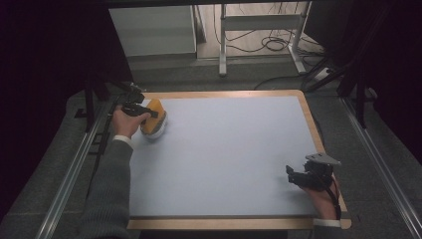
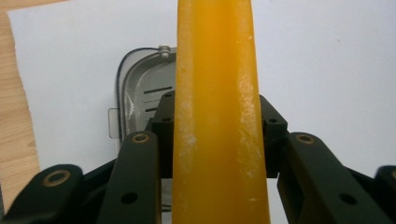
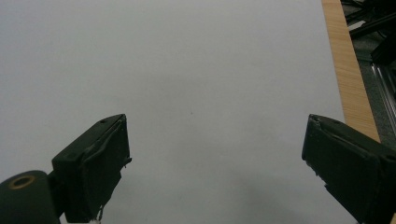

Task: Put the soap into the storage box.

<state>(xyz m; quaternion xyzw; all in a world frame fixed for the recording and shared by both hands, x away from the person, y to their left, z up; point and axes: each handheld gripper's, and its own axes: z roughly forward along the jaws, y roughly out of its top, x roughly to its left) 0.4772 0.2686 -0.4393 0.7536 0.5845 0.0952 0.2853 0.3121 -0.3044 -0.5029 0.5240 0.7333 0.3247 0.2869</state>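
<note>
Soap (image 1: 154, 117), a big orange bar, pinched in the left gripper (image 1: 149, 113) right above a small grey dish (image 1: 157, 130). Seen from the high view near the far left corner of the blue mat (image 1: 224, 154). Held on its thin edge, likely so it can go down into the dish or come up out of it; cannot tell which. Right gripper (image 1: 294, 174) resting by the near right corner of the mat, well apart from the soap, probably just waiting out of the way.

From the left gripper view: soap (image 2: 217, 116) standing tall between the two black jaws, pressed tight on both flat sides. White chalky marks on its face. Dish (image 2: 140, 88) peeking out behind the soap on the left, grey with slots in the bottom, likely to let water drain. Sitting on the mat, close to its wooden edge (image 2: 16, 112).

From the right gripper view: jaws spread wide, nothing between them. Plain mat (image 3: 196, 84) ahead, with the wooden edge (image 3: 348, 70) along the right side.
</note>
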